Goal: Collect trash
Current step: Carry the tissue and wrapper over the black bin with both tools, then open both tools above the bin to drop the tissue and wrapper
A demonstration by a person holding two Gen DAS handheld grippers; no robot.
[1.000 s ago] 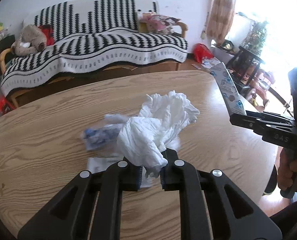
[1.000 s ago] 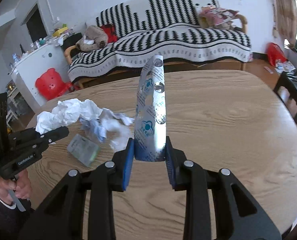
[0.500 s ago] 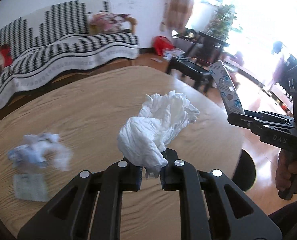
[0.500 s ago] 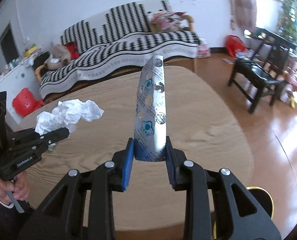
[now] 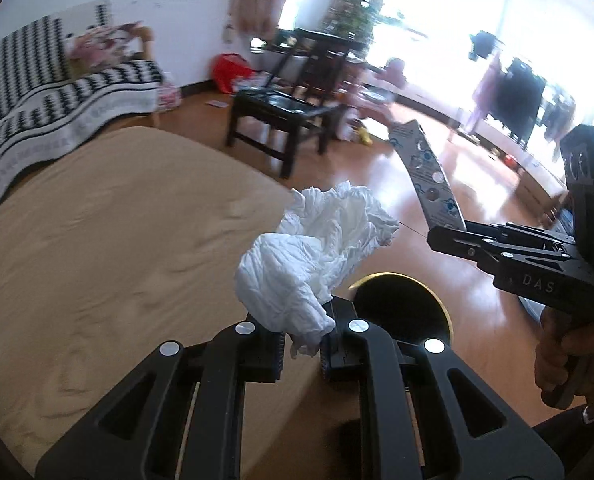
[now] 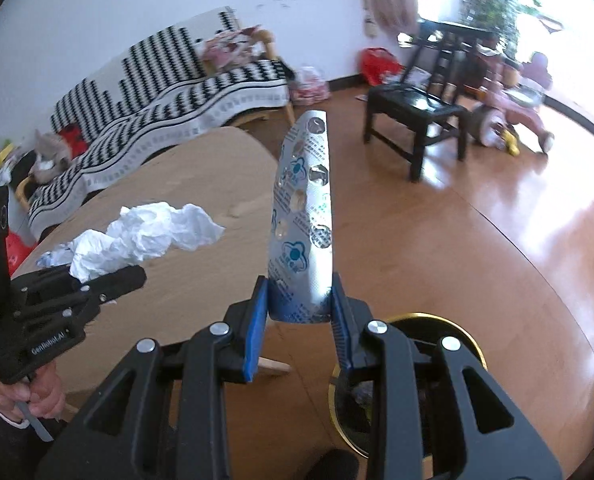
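Observation:
My left gripper (image 5: 302, 344) is shut on a crumpled white tissue (image 5: 317, 256), held over the right edge of the wooden table (image 5: 117, 240). My right gripper (image 6: 299, 332) is shut on a silver and blue pill blister pack (image 6: 303, 216) that stands upright between the pads. A black bin with a gold rim (image 5: 405, 312) stands on the floor below both grippers; it also shows in the right wrist view (image 6: 469, 348). The right gripper (image 5: 433, 236) with the blister pack (image 5: 425, 172) shows in the left wrist view, the left gripper (image 6: 137, 276) with the tissue (image 6: 145, 236) in the right wrist view.
A black stool (image 6: 413, 116) stands on the wooden floor beyond the table. A striped sofa (image 6: 169, 80) lines the far wall. More crumpled trash (image 6: 55, 256) lies on the table behind the left gripper. A red bag (image 5: 229, 68) sits by the wall.
Both grippers have swung right with their loads, from over the table toward its right edge. The gold-rimmed bin has come into view below them. The grips have not changed.

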